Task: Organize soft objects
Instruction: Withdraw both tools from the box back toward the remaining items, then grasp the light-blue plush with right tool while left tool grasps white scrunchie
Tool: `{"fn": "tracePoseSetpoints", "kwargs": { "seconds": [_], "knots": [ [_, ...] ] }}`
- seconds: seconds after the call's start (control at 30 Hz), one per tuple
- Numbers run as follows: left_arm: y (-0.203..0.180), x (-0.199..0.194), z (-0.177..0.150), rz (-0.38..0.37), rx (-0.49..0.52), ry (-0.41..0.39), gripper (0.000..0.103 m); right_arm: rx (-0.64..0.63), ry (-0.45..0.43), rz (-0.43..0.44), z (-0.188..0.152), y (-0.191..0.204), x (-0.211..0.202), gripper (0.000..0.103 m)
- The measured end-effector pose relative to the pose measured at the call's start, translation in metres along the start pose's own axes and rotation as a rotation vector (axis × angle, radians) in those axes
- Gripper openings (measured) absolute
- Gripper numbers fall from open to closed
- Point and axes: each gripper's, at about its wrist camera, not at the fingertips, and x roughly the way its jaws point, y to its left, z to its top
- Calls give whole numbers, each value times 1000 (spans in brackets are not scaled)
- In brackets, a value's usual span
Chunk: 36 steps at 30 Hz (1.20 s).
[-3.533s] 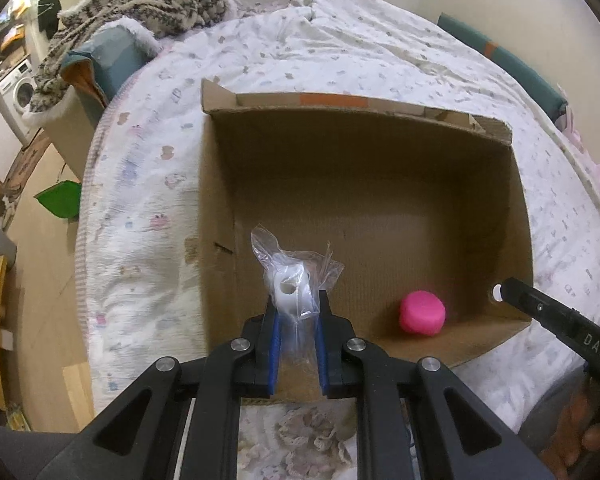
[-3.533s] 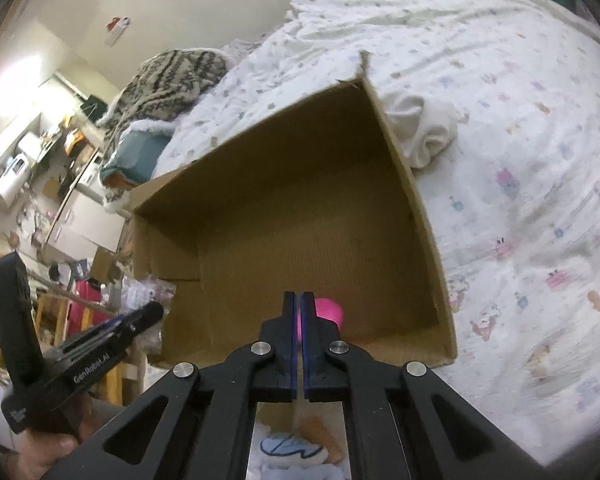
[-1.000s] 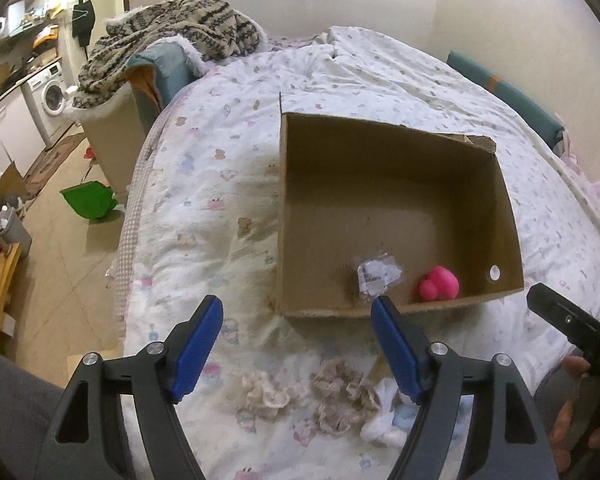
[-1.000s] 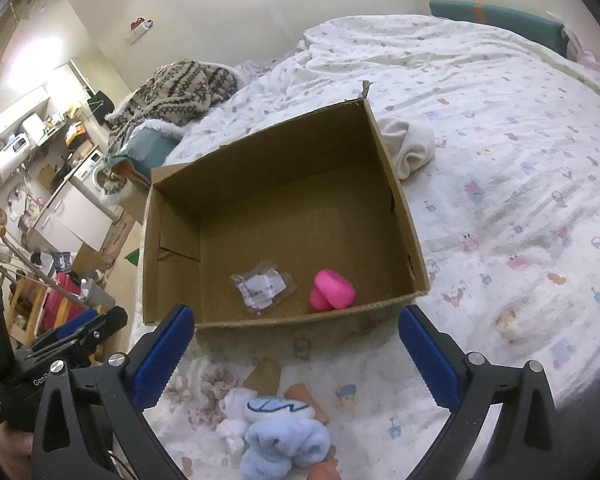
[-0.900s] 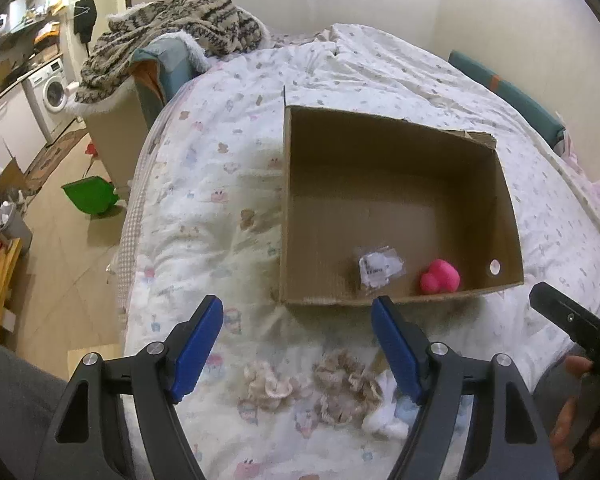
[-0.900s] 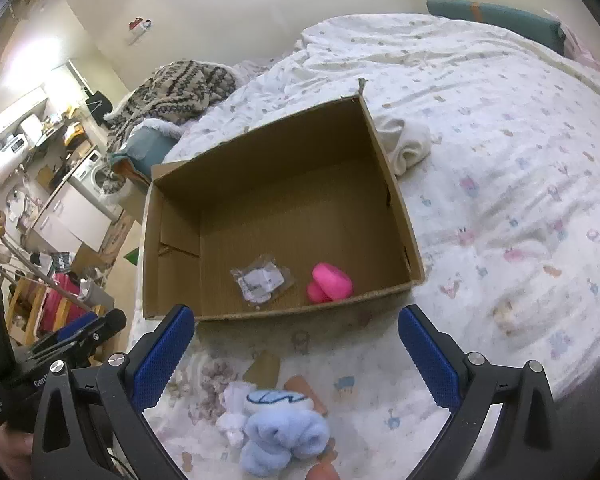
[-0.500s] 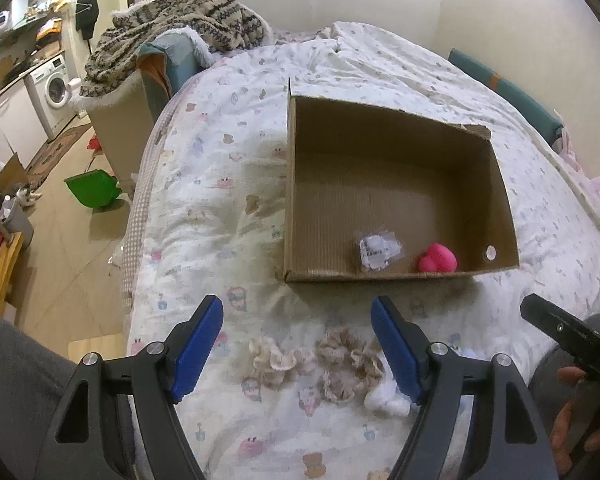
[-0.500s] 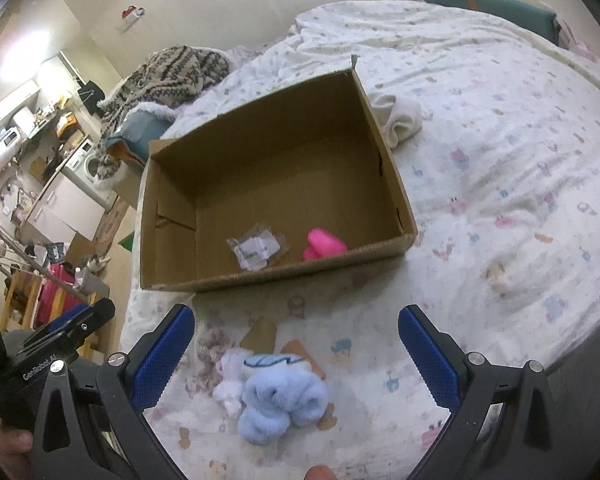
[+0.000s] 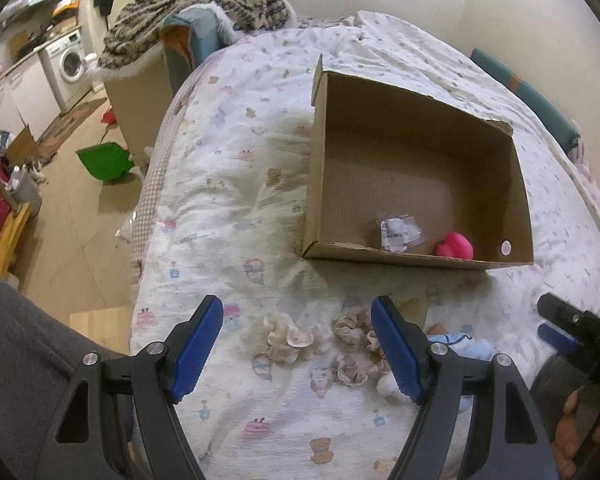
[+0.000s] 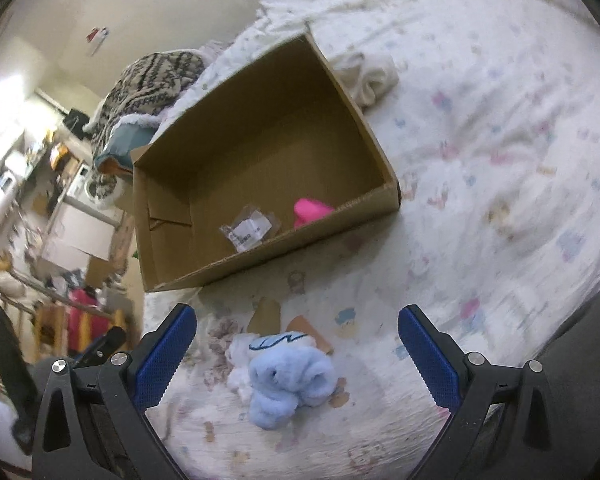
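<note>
both hand-held grippers hang spread wide and empty over the bed (image 9: pixel 228 184): the left hand-held gripper (image 9: pixel 296 348) above two frilly scrunchies, one cream (image 9: pixel 288 336) and one beige (image 9: pixel 352 344), the right hand-held gripper (image 10: pixel 296 356) above a fluffy pale-blue bundle (image 10: pixel 288 384) lying on the sheet. in the cardboard box (image 10: pixel 256 136) lie a crinkled clear packet (image 10: pixel 248 230) and a bright pink soft lump (image 10: pixel 310 210), side by side near the front wall.

A home, as I view it remotely: a bedroom opening onto a laundry and kitchen corner. A bed (image 9: pixel 228 184) with a cartoon-print quilt fills the room; a patterned knit blanket (image 9: pixel 196 4) is heaped at its head. Beyond, a washing machine (image 9: pixel 70 60) stands under a cluttered counter (image 9: pixel 40 36), on wood-look flooring (image 9: pixel 76 216).
</note>
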Motion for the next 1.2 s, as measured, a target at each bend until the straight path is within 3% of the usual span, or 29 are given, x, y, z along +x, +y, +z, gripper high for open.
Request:
{"fn": "tracePoseSetpoints", "kwargs": {
  "seconds": [0.13,0.37,0.47,0.57,0.63,0.67,0.8,1.2],
  "knots": [
    [2,2,0,-6,-16,11,74,26,123,36,-6,-1,22,103],
    [8,5,2,-9,-47,31,74,-98,279,-45,-24,23,64,103],
    [12,7,3,-8,-65,36,74,-79,354,-49,-30,20,85,86],
    [17,8,4,-7,-88,38,74,-71,420,-61,-37,17,103,83],
    [21,9,5,-8,-108,43,74,-83,411,-87,-37,18,106,68],
    [22,10,5,-9,-116,46,74,-88,412,-94,-37,18,108,50],
    [26,10,6,-6,-132,47,74,-103,404,-74,-38,20,102,29],
    [45,21,7,-23,-215,102,74,-124,131,87,-3,28,14,27]
  ]
}}
